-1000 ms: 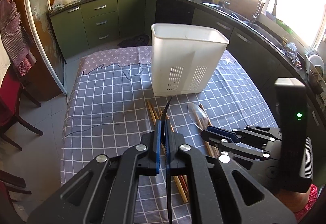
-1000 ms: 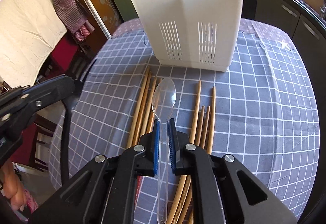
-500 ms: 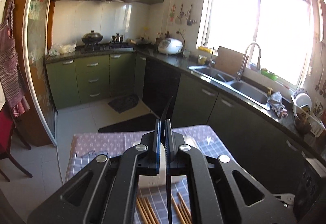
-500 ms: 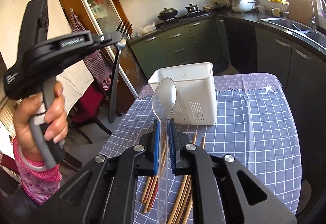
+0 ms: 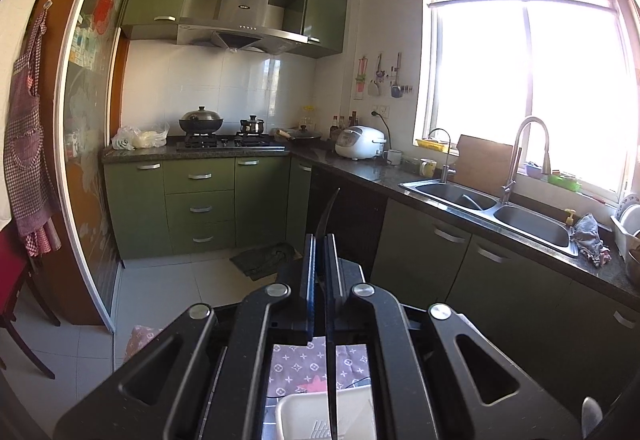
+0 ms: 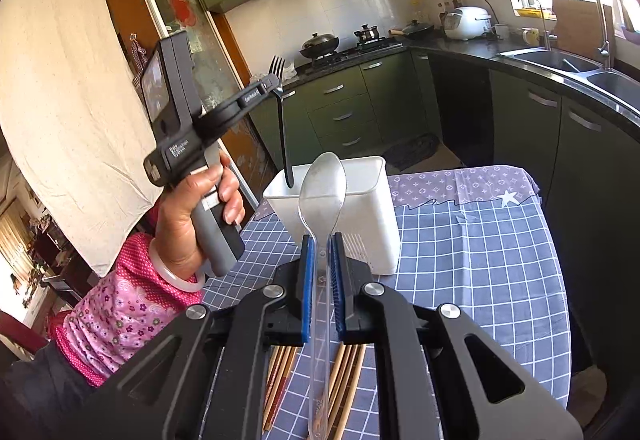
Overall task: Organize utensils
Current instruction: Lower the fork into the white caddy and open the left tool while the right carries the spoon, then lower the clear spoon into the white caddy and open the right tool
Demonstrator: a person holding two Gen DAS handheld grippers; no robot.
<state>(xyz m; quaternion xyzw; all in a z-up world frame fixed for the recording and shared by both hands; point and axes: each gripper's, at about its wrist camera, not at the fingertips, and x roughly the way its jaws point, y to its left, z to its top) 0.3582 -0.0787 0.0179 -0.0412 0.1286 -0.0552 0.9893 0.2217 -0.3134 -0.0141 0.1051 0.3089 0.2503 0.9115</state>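
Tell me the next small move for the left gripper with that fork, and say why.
Probably lower it straight down, then open. The left gripper holds the black fork upright, tines up, its handle end just at the rim of the white utensil holder, so a short descent should seat it inside.

This is a home kitchen. Olive-green cabinets point(image 5: 200, 200) run under a dark surface point(image 5: 360, 170) that carries a gas hob point(image 5: 230, 142) with a lidded wok point(image 5: 200, 120), below a steel extractor hood point(image 5: 240, 28). A white rice cooker point(image 5: 360, 142) stands near a double steel sink point(image 5: 492, 208) under the bright window point(image 5: 528, 88). A checked apron point(image 5: 26, 128) hangs at the left.
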